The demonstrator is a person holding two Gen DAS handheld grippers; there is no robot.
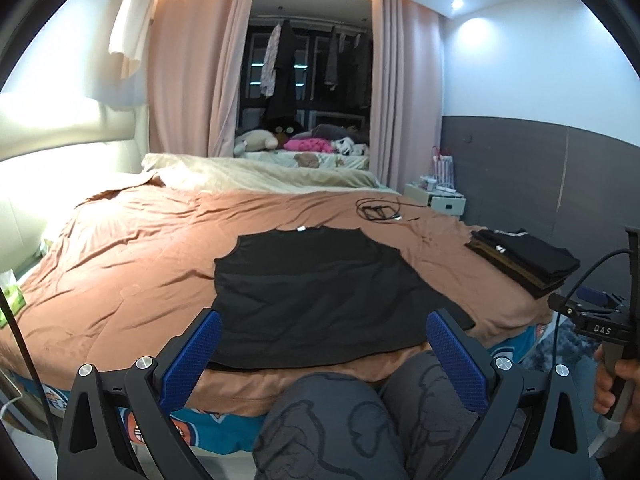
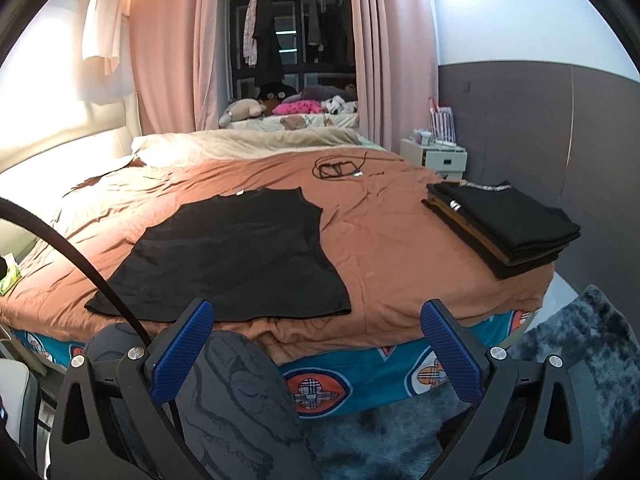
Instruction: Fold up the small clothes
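Observation:
A black sleeveless top [image 1: 320, 292] lies spread flat on the brown bedspread [image 1: 132, 264], hem toward me; in the right wrist view the top [image 2: 232, 256] sits left of centre. My left gripper [image 1: 322, 356] hovers open just short of its hem, blue fingers [image 1: 192, 360] wide apart and holding nothing. My right gripper [image 2: 316, 348] is open too, held back from the bed edge, right of the top's hem corner. A stack of folded dark clothes [image 2: 504, 224] rests at the bed's right corner, also visible as the stack [image 1: 524, 260] in the left wrist view.
A person's knees in grey patterned trousers [image 1: 360, 420] press against the bed front. A coiled black cable [image 2: 336, 168] lies farther back on the bedspread [image 2: 392, 240]. A white nightstand [image 2: 434, 154] stands by the wall. A grey shaggy rug [image 2: 560, 360] covers the floor.

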